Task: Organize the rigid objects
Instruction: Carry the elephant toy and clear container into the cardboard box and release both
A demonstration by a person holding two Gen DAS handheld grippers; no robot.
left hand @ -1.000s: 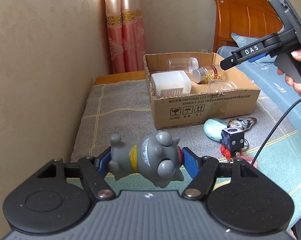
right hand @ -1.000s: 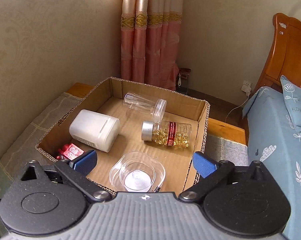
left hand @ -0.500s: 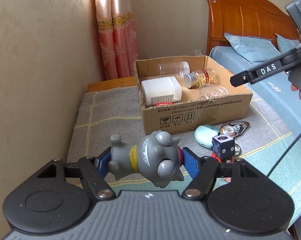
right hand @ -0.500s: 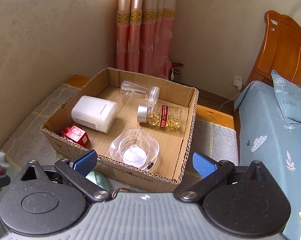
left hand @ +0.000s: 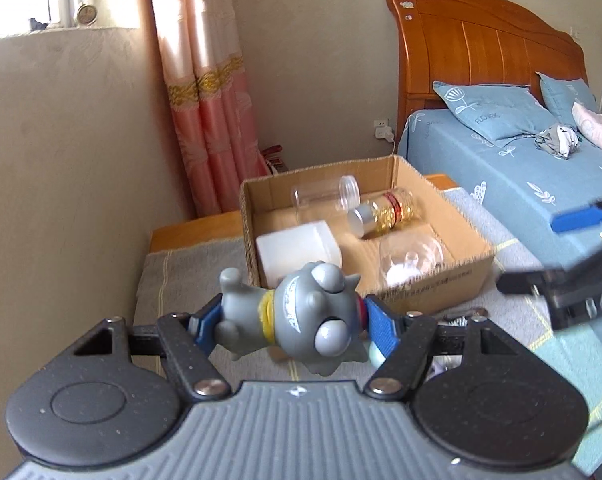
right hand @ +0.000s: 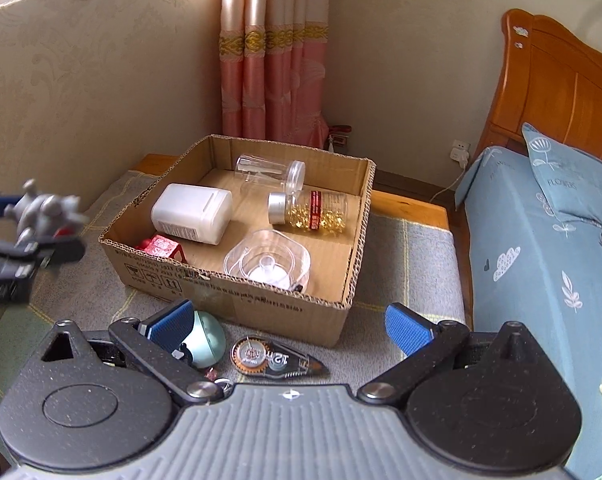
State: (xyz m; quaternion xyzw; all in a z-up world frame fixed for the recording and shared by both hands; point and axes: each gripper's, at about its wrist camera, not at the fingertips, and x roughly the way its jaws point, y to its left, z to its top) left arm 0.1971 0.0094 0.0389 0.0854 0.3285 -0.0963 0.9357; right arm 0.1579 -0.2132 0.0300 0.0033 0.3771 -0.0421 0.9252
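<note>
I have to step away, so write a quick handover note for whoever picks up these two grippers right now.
Left gripper: shut on the grey toy figure, held in the air short of the cardboard box.
Right gripper: open, empty, low over the blanket in front of the box.
Done: in the box lie the white container, the clear jar, the capsule bottle, the clear lidded dish and a red block.
Left: drop the figure in; then the mint-green case and correction tape lying in front of the box.
</note>
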